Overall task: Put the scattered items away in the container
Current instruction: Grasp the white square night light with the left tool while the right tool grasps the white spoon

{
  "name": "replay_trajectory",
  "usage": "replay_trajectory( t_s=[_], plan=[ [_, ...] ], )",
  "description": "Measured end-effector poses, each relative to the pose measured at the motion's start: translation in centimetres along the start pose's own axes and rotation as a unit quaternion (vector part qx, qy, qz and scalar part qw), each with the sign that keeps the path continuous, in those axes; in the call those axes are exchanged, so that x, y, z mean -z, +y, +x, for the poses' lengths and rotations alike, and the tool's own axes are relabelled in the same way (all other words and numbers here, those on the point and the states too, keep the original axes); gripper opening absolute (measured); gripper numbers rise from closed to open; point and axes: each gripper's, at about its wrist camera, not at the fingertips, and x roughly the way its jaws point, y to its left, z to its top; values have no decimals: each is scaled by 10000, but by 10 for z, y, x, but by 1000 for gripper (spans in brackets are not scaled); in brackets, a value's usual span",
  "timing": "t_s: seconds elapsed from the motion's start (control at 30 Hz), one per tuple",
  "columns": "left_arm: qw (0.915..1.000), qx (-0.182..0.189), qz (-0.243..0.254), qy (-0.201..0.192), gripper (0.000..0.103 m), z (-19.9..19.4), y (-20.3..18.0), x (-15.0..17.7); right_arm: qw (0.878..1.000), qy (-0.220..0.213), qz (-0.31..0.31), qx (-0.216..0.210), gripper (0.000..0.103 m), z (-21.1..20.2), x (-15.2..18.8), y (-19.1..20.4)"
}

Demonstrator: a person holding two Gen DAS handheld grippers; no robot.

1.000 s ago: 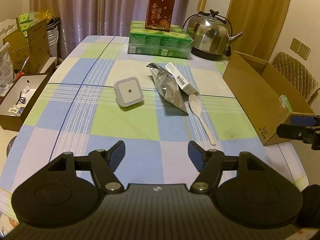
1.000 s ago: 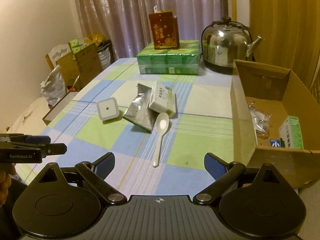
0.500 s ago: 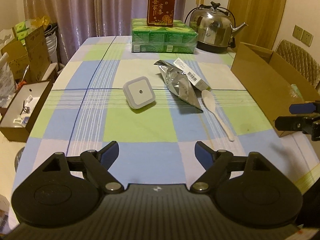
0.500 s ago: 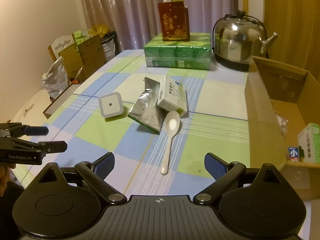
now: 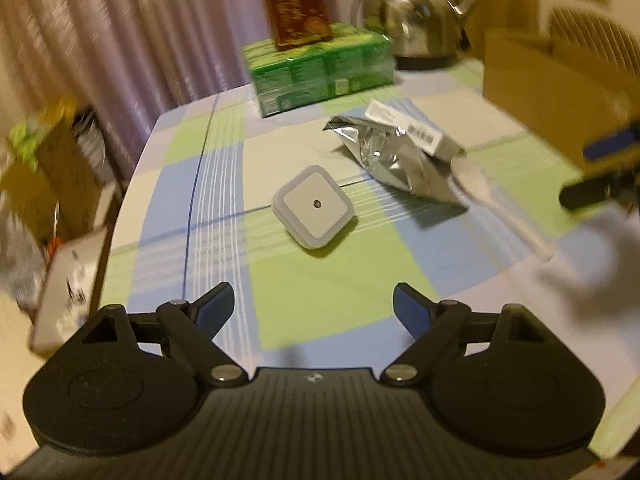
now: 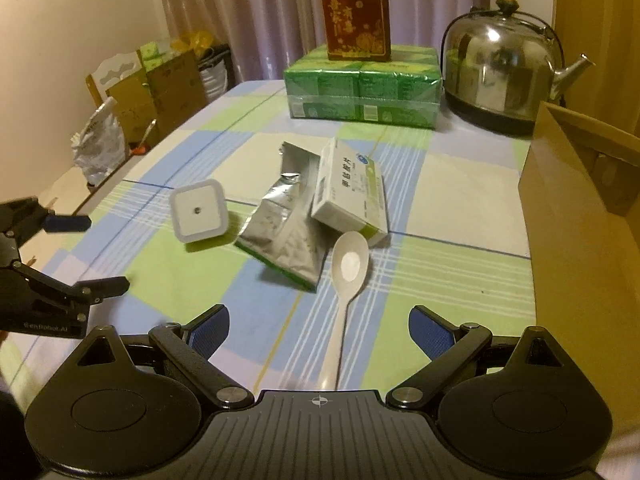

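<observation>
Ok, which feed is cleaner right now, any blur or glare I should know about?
Left wrist view: motion-smeared, worst at the edges; the spoon and box are soft, the night light still readable. Right wrist view: sharp, dim warm light, soft shadows, glare only on the kettle; fisheye bends the table edges.

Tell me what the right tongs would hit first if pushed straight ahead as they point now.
Most likely the white spoon: its handle runs back between the open right tongs, bowl ahead beside the foil pouch. Height above the table is unclear, so contact depth is uncertain.
</observation>
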Motion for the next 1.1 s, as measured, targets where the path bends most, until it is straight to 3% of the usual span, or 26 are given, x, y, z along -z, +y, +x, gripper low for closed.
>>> replay_trajectory(
  t_s=[0.13,0.4,0.47,0.63,0.9,1.1],
  plan=[
    [9976,-71,684,-21,84,23,-3,-7,10000,89,-17,10,94,21,-7,-5],
    [9917,-56,1284,-99,84,59,-7,-22,9997,104,-123,199,92,58,-18,-13],
    [9909,-59,1338,-124,84,65,-9,-24,9995,134,-149,257,80,68,-19,-16],
    [9894,-55,1435,-197,84,76,-10,-28,9991,218,-149,317,68,87,-17,-21],
    [9855,-52,1676,-266,84,91,-14,-33,9991,213,-118,348,56,100,-16,-21],
    [9777,-178,2058,-381,84,99,-21,-38,9991,184,-142,353,31,103,-19,-23]
  ],
)
